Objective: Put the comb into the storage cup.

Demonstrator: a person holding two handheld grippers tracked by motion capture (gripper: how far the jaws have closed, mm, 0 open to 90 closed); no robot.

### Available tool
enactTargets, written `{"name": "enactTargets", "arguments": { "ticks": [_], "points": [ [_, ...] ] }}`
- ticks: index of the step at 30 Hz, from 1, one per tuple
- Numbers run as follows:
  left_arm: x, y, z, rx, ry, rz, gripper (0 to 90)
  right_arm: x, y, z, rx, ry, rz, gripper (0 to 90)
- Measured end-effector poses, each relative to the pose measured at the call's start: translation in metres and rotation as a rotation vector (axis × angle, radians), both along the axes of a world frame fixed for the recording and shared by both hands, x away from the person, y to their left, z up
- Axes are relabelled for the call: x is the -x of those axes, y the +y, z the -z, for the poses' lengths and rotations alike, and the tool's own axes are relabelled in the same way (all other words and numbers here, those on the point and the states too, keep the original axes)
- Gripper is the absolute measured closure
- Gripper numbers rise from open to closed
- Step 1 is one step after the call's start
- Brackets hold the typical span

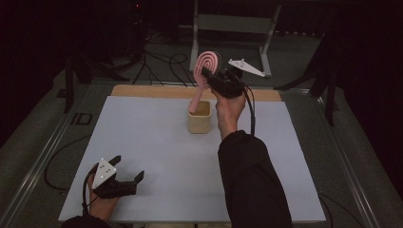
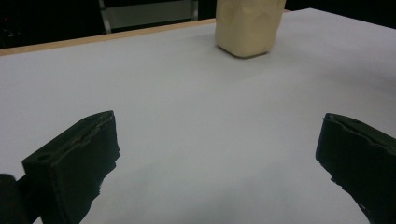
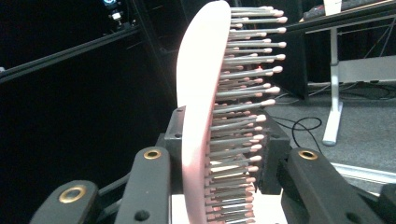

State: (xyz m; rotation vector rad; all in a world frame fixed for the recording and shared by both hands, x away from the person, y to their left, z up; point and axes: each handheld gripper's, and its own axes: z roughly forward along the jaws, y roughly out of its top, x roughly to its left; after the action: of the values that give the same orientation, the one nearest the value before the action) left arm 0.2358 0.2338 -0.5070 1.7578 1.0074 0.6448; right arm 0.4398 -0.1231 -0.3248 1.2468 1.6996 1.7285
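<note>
Pale-grey table (image 1: 157, 142) | dark room | right gripper (image 1: 209, 78) pinching pink hairbrush (image 1: 208, 64) | left gripper (image 1: 127, 171) spread

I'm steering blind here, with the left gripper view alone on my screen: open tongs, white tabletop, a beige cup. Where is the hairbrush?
Observer: The pink hairbrush stands with its handle end in the beige cup, head up.
Operator: Is anything holding it?
Observer: Yes, the right tongs are shut on the brush head; the right gripper view shows the bristles between the jaws.
Operator: And my left tongs, where are they?
Observer: The left tongs sit open at the table's near left corner, well apart from the cup.
</note>
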Motion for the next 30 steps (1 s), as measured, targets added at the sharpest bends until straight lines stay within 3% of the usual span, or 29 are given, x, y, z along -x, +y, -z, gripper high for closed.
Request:
{"name": "enactTargets", "arguments": {
  "ticks": [30],
  "points": [
    [0.0, -0.001, 0.001, -0.001, 0.002, 0.005, 0.2, -0.005, -0.008, 0.023, 0.004, 0.038, 0.037, 64.6]
  ]
}}
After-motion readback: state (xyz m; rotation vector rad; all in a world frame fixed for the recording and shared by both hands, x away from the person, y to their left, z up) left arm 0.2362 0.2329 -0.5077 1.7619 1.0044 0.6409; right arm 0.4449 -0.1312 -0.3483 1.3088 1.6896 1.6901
